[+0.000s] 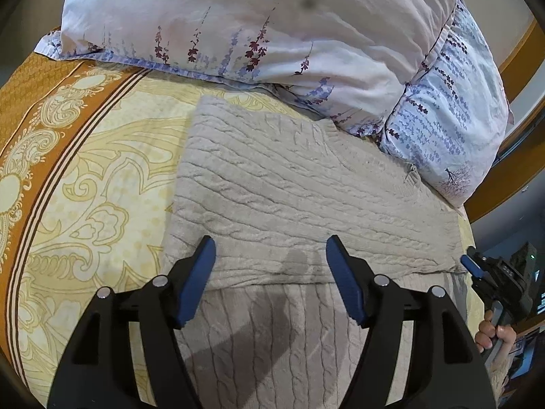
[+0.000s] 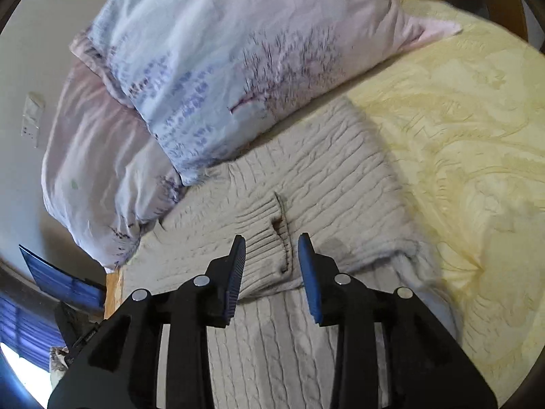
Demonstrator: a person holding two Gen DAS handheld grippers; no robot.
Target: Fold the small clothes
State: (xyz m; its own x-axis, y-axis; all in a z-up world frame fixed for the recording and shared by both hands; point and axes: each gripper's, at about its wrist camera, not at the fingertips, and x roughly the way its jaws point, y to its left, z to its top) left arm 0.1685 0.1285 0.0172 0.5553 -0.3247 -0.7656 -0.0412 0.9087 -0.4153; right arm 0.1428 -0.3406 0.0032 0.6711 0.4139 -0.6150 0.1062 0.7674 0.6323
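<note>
A beige cable-knit sweater (image 1: 299,187) lies on the yellow patterned bedspread (image 1: 102,177), its far part doubled over the near part so a fold edge runs across the middle; the far edge sits against two floral pillows (image 1: 238,34) at the head of the bed. It looks spread flat this way so that the next fold lands square.

The left gripper (image 1: 270,272) hovers above the fold edge with its blue pads set wide and nothing between them. The right gripper (image 2: 271,266) hangs over a ribbed cuff or hem (image 2: 269,238) lying on the folded layer, jaws partly apart and holding nothing, probably placed to take that edge.

The sweater's near end is cut off behind the gripper bodies. The right view is smeared, so whether the ribbed piece is sleeve or hem I cannot tell. A hand (image 1: 494,332) shows at the right edge.
</note>
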